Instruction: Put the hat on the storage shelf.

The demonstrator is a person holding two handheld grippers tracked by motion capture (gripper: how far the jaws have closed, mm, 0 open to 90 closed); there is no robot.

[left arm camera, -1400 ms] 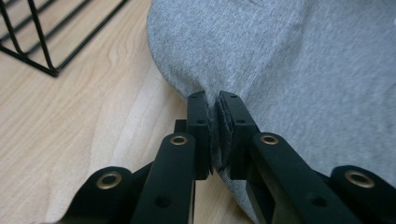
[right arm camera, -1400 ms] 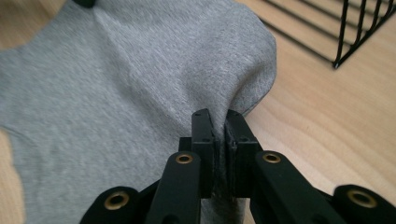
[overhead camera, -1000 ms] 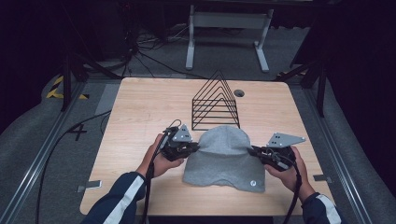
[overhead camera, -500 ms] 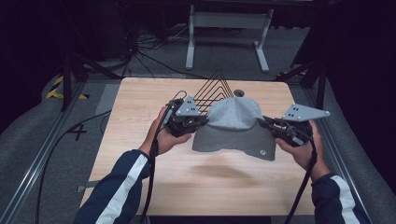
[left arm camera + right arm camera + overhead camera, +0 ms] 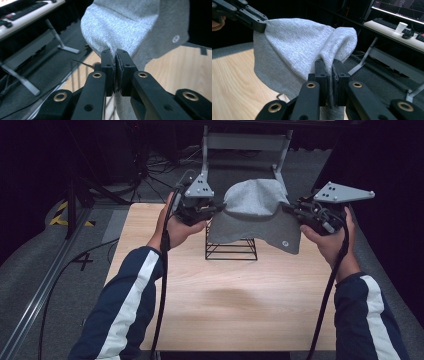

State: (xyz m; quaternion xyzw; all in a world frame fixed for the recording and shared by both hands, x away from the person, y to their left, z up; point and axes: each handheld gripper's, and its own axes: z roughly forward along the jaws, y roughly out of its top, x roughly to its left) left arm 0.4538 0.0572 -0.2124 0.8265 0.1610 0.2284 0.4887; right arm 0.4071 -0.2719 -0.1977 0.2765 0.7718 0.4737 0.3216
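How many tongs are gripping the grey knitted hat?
2. The left tongs pinch the grey knitted hat's left edge; the right tongs pinch its right edge, above the black wire rack.

floor mark: a dark figure that looks like a "4" [image 5: 82, 261] on the grey floor left of the table [image 5: 220, 320], seen in the high view.
floor stripes: yellow and black hazard tape [image 5: 62, 215] on the floor beside the table's far left corner; no words on it.
hat badge: a small round pale badge [image 5: 285, 243] on the grey hat's [image 5: 255, 210] brim, also in the left gripper view [image 5: 176, 38]; its mark is too small to read.
screen: lines on a monitor [image 5: 402, 6] in the right gripper view; nothing legible.
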